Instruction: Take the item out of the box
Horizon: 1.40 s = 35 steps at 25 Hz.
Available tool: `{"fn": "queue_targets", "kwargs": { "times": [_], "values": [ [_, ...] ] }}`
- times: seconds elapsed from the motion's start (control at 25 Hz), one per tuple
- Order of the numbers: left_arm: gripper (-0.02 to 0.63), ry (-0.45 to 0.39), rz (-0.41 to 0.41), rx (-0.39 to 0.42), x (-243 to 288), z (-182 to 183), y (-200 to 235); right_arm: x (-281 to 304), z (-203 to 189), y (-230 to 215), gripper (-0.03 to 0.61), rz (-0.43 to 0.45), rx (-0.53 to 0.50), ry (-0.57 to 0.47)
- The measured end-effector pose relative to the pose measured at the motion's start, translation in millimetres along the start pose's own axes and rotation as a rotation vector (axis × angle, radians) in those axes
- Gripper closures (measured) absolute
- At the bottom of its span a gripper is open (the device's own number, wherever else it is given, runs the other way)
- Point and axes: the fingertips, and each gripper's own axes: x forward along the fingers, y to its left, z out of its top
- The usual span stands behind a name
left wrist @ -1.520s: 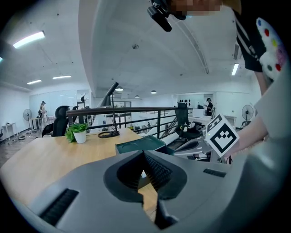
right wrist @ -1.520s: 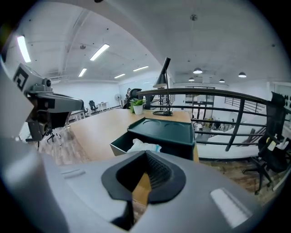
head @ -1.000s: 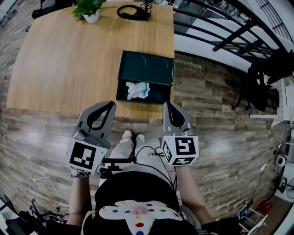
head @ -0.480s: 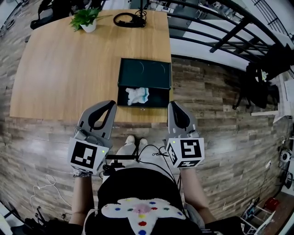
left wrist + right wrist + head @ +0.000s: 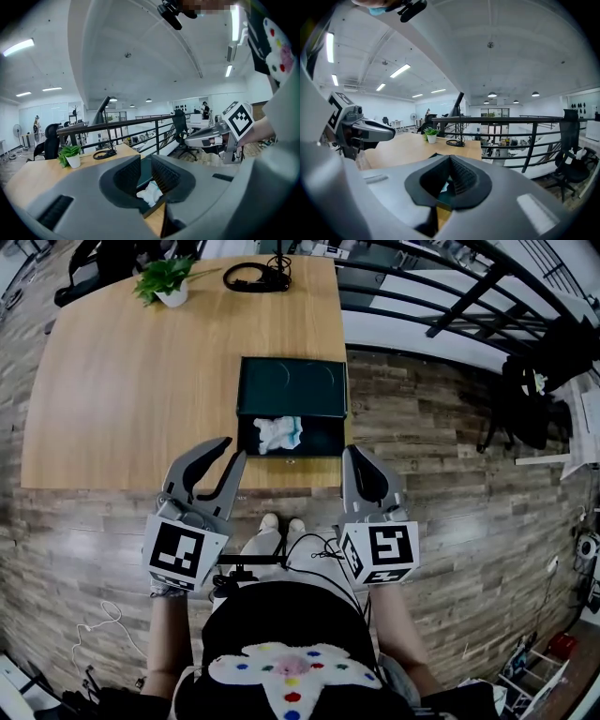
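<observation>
— As you stand at the surface, where's the item?

— It's white and crumpled. The item lies inside the open box, near the surface's front edge, ahead of both my tools.

— And those?

— My left hand-held gripper has its jaws narrowly apart, gripping nothing. My right hand-held gripper has its jaws pressed together, also empty.

Grey left gripper and right gripper wear black-and-white marker cubes, with black cables, black top, white shoes.
</observation>
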Motion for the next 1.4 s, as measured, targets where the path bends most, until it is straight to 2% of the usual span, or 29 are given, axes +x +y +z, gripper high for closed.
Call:
{"fn": "queue_targets", "kwargs": {
  "times": [0.2, 0.56, 1.12, 1.4],
  "values": [
    [0.558, 0.031, -0.03, 0.063, 16.8, -4.3, -2.1, -1.6, -1.9, -4.4, 0.57, -0.01, 0.012, 0.002],
    [0.558, 0.093, -0.13, 0.092, 55.2, -21.2, -18.9, -5.1, -14.8, -13.8, 0.569, -0.038, 0.029, 0.032],
    [0.533, 0.325, -0.257, 0.167, 116.1, -90.5, -35.3, -6.3, -41.5, -24.2, 0.571, -0.06, 0.068, 0.092],
    [0.531, 0.462, -0.29, 0.196, 140.5, -128.0, -36.3, -8.0, -52.2, -31.3, 0.571, -0.083, 0.095, 0.104]
  ]
}}
